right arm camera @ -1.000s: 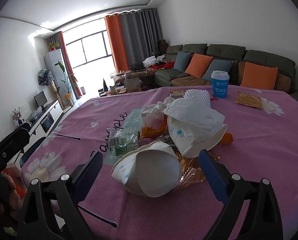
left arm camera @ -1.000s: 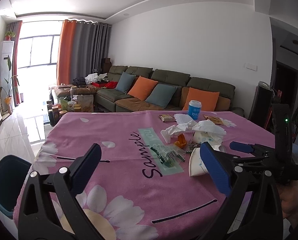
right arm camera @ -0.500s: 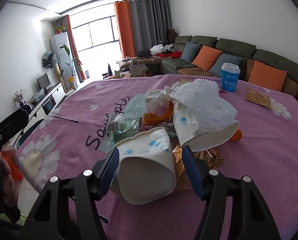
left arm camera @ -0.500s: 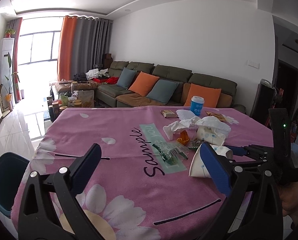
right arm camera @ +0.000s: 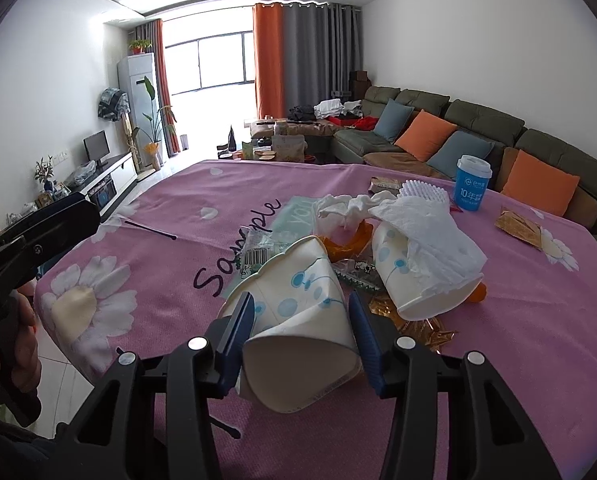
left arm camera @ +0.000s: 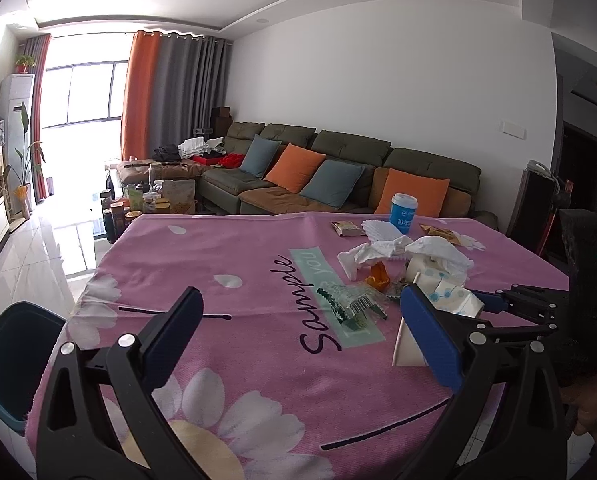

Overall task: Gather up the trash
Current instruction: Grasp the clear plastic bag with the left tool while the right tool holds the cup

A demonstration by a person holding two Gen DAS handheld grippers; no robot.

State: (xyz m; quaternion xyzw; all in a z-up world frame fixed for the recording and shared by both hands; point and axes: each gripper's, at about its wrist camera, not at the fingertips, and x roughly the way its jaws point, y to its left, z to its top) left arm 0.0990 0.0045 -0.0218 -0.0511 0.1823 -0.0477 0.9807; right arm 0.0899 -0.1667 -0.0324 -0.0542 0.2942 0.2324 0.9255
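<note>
A crushed white paper cup with blue dots (right arm camera: 298,304) lies on its side at the near end of a trash pile on the pink flowered tablecloth (right arm camera: 178,208). My right gripper (right arm camera: 300,308) has it between its blue pads; the jaws are closing and the cup's walls are squashed in. The left wrist view shows the same cup (left arm camera: 450,300) and the right gripper's fingers (left arm camera: 510,304) at the right. My left gripper (left arm camera: 298,308) stands open and empty above the table's near edge. Behind the held cup lies a second paper cup (right arm camera: 394,280) stuffed with white tissue (right arm camera: 426,232).
The pile also holds orange peel (right arm camera: 348,240), a clear plastic wrapper (right arm camera: 260,250) and gold foil (right arm camera: 422,330). A blue lidded cup (right arm camera: 472,182) and a brown packet (right arm camera: 518,226) sit farther back. A dark bin (left arm camera: 6,356) stands on the floor left of the table.
The right gripper's jaws have come in from wide apart onto the dotted paper cup and crushed it. The left gripper stays open in about the same place.
</note>
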